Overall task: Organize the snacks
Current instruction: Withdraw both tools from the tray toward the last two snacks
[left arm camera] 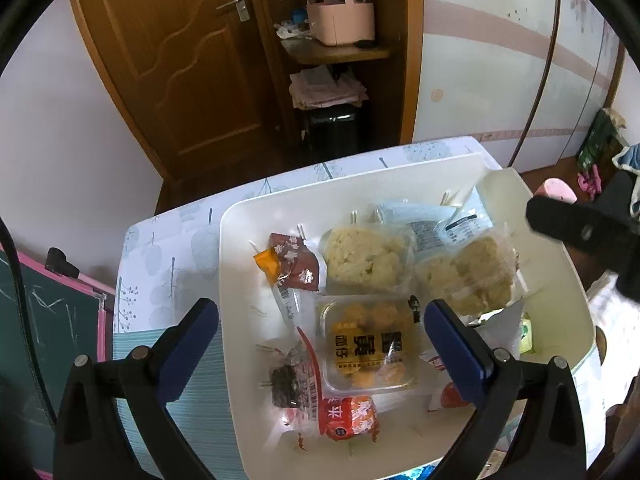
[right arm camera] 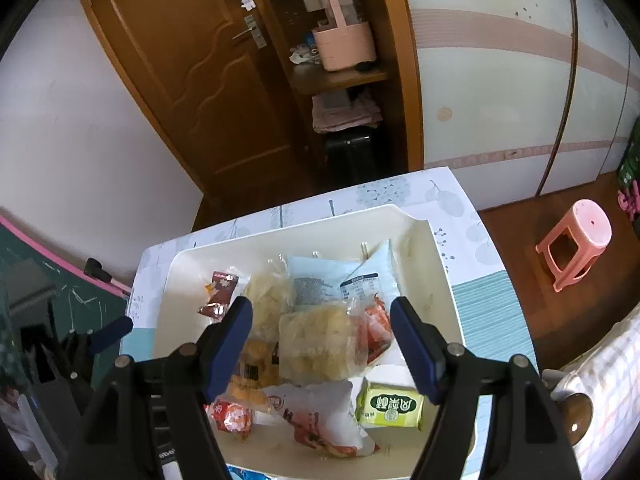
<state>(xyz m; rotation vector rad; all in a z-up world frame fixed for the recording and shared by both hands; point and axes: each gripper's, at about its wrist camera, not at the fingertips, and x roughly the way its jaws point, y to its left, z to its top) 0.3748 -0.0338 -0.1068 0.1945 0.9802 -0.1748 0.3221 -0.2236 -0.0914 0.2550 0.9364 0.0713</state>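
A white tray on a small table holds several snack packs. In the left wrist view I see a clear tub of yellow balls, two pale puffed-snack bags, a brown sachet and a red-orange pack. My left gripper is open above the tub, empty. In the right wrist view the tray shows a puffed-snack bag, a green pack and a white-red bag. My right gripper is open above the puffed-snack bag, empty.
The table has a leaf-print and striped cloth. A wooden door and a shelf with a pink basket stand behind. A pink stool is on the floor at right. A chalkboard stands at left.
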